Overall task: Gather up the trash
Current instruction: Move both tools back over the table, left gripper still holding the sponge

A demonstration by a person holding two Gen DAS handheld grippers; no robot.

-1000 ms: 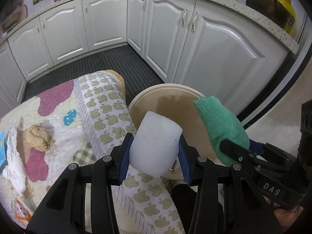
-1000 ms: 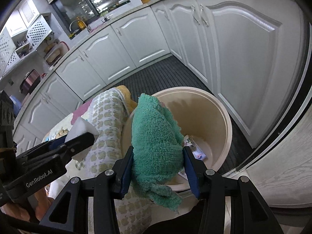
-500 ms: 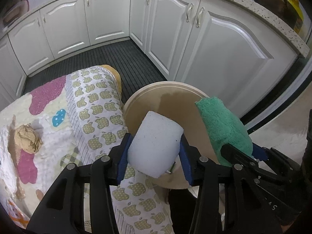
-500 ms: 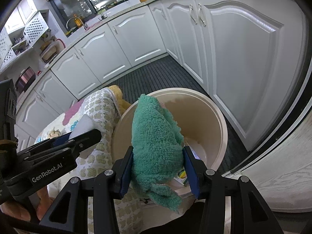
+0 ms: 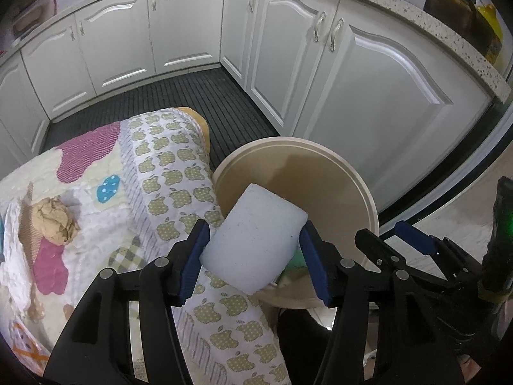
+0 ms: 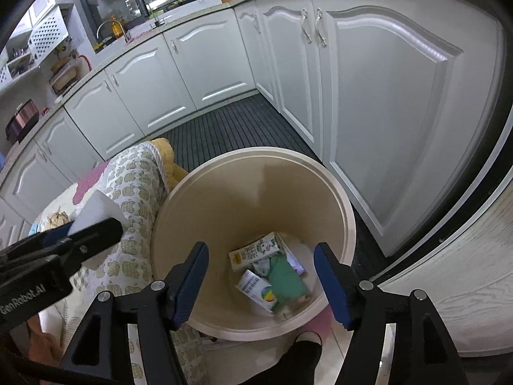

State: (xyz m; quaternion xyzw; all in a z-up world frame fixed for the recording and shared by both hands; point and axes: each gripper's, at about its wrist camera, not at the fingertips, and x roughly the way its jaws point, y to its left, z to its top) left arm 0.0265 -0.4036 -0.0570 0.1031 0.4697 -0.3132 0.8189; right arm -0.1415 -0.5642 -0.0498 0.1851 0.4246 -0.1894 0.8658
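My left gripper (image 5: 255, 248) is shut on a white foam block (image 5: 253, 240) and holds it over the near left rim of the beige trash bin (image 5: 359, 179). My right gripper (image 6: 259, 256) is open and empty above the bin (image 6: 348, 221). A green cloth (image 6: 285, 277) lies blurred at the bin's bottom among paper cartons (image 6: 253, 252). The white block also shows in the right wrist view (image 6: 96, 210), held left of the bin. A crumpled brown paper ball (image 5: 54, 221) lies on the quilted cover (image 5: 160, 160) to the left.
White kitchen cabinets (image 6: 368, 89) curve around behind and to the right of the bin. A dark ribbed floor mat (image 5: 179, 96) lies in front of them. The quilt-covered surface (image 6: 134, 189) touches the bin's left side.
My right gripper has opened and the green cloth has dropped into the bin. My left gripper, still holding the white block, has shifted a little toward the bin.
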